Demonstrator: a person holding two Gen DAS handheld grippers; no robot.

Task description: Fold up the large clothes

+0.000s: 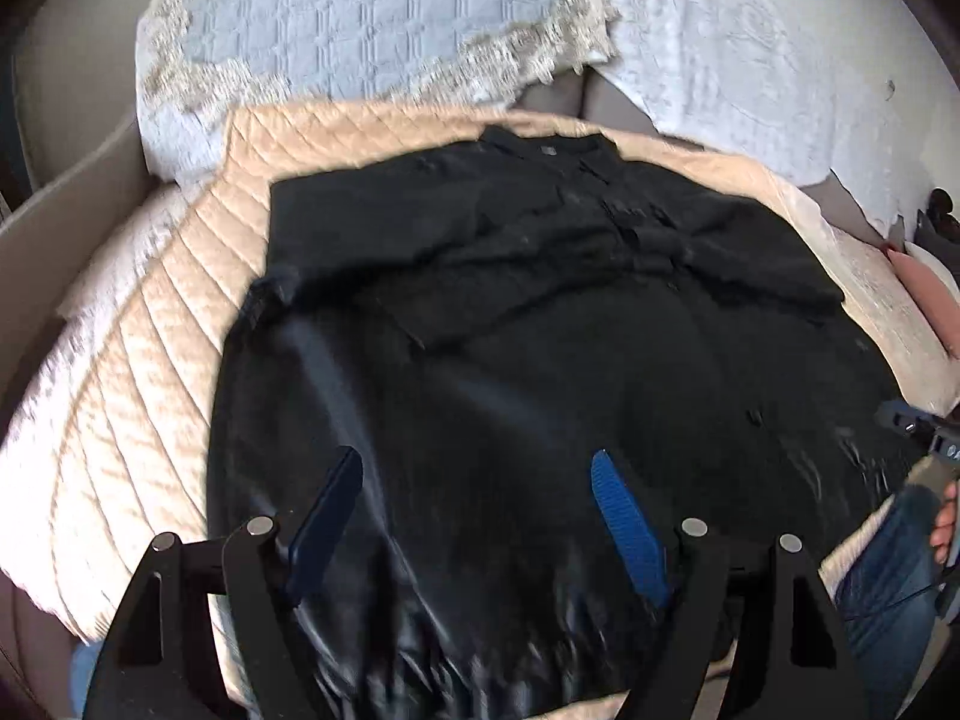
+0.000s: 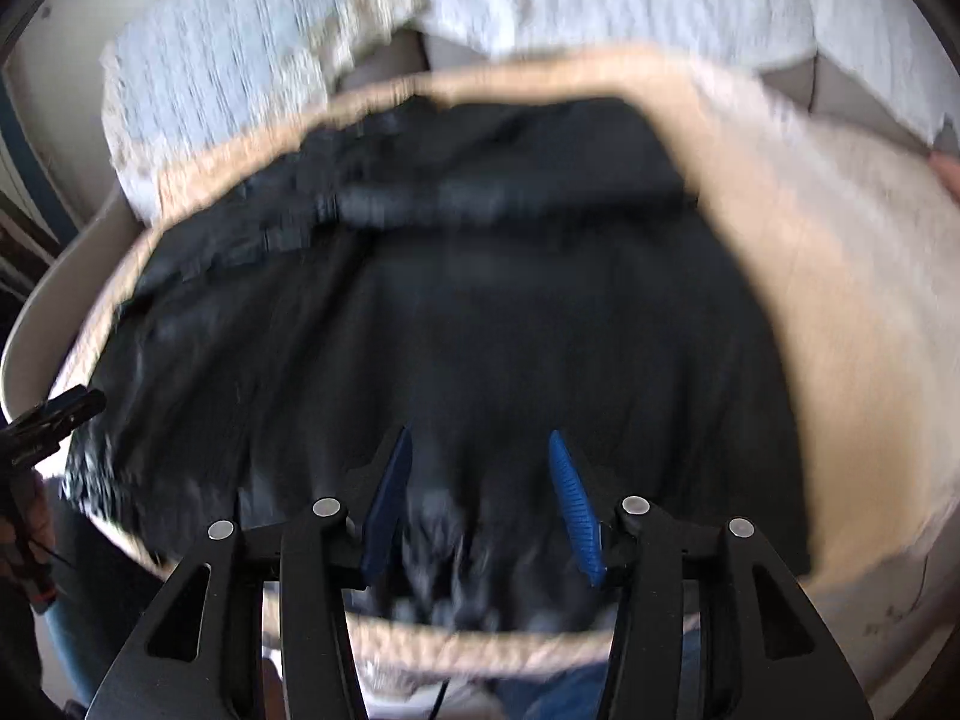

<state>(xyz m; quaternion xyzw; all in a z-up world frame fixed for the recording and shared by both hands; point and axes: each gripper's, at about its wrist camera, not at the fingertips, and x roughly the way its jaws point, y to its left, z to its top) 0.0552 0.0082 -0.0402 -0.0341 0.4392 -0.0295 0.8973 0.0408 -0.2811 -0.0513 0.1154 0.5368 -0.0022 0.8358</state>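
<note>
A large black garment [image 1: 540, 330] lies spread on a beige quilted cover [image 1: 156, 360], collar at the far end, its near hem hanging over the front edge. My left gripper [image 1: 477, 465] hovers above the near part of the cloth with its blue-padded jaws wide open and nothing between them. In the right wrist view the same black garment [image 2: 480, 312] fills the middle, heavily blurred. My right gripper [image 2: 480, 450] stands open above the near hem, pads apart, with no cloth pinched. Part of the right gripper [image 1: 918, 426] shows at the right edge of the left wrist view.
White lace-edged covers [image 1: 372, 30] drape over the sofa back behind the beige cover [image 2: 840, 300]. A pink cushion [image 1: 924, 294] sits at the far right. A person's jeans [image 1: 882, 576] and a hand [image 1: 945, 522] are at the near right. The other gripper [image 2: 48, 420] shows at the left edge.
</note>
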